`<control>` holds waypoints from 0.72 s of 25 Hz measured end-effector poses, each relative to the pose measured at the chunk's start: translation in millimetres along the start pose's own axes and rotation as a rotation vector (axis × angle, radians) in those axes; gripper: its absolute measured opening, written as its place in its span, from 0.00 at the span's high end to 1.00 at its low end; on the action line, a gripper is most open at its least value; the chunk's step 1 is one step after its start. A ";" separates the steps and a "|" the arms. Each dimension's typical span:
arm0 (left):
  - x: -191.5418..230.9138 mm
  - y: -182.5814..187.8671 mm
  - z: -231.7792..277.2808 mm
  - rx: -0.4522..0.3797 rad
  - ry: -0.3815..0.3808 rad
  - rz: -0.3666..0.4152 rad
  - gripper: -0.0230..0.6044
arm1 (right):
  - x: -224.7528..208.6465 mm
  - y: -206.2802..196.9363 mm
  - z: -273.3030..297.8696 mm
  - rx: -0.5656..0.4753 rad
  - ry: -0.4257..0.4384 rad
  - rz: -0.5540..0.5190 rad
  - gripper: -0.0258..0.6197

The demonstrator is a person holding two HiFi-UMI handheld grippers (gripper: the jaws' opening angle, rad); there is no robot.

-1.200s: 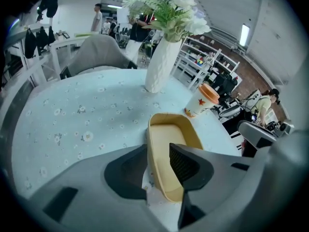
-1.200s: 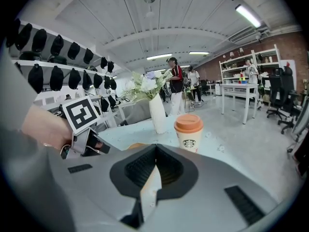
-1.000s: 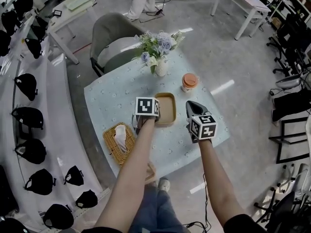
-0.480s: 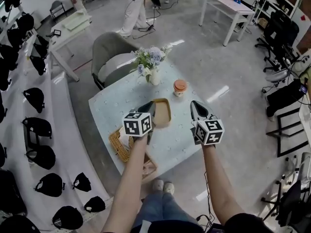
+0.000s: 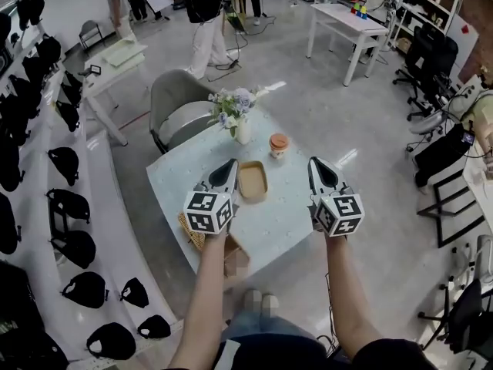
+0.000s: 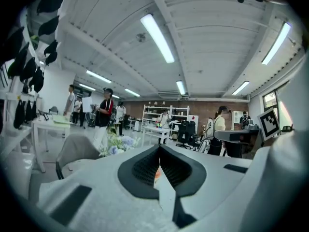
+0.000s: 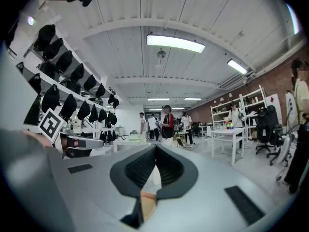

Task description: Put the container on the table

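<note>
The container [image 5: 252, 182], a shallow tan rectangular tray, lies flat on the light blue table [image 5: 192, 177], in front of the paper cup [image 5: 279, 145]. My left gripper [image 5: 230, 163] hovers high above the table, just left of the container and clear of it. In the left gripper view, the left gripper [image 6: 159, 157] points level across the room, shut and empty. My right gripper [image 5: 313, 162] hangs level to the container's right, also well above the table. In its own view, the right gripper [image 7: 155, 151] has its jaw tips together with nothing held.
A vase of flowers [image 5: 237, 118] stands at the table's far side, with a grey chair [image 5: 176, 106] behind it. A wicker basket [image 5: 191, 236] sits at the near left edge, partly hidden by my left gripper. People stand far off by white desks [image 5: 347, 21].
Both grippers have risen from the table and tipped up to level. The left one came off the container's left edge, and the container has stayed on the table.
</note>
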State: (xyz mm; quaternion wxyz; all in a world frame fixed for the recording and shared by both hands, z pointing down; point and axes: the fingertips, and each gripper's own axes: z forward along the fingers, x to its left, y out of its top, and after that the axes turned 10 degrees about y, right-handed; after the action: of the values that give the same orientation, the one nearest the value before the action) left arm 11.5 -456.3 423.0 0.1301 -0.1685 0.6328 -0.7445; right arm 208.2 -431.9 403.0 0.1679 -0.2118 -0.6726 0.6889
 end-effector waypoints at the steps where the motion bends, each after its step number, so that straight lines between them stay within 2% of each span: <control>1: -0.7 8.4 -8.1 -0.021 0.003 0.019 0.95 | 2.9 5.8 -6.2 -0.014 -0.005 -0.001 0.96; 4: -3.4 29.4 -30.6 -0.079 0.015 0.061 0.95 | 11.0 21.9 -25.2 -0.055 -0.019 -0.009 0.96; 10: -12.6 59.3 -73.7 -0.180 0.024 0.098 0.95 | 22.6 46.1 -65.4 -0.127 -0.051 -0.023 0.96; 14: -19.1 62.5 -97.6 -0.216 0.016 0.117 0.95 | 25.5 49.7 -87.5 -0.153 -0.079 -0.010 0.96; 18: -20.1 58.0 -109.2 -0.222 0.019 0.097 0.95 | 32.2 49.3 -97.5 -0.152 -0.079 -0.014 0.96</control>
State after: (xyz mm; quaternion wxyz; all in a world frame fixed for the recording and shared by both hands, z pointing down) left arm -16.8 -359.7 348.6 0.1406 -0.1442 0.7200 -0.6641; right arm 233.9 -333.8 351.2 0.1293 -0.1918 -0.7306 0.6424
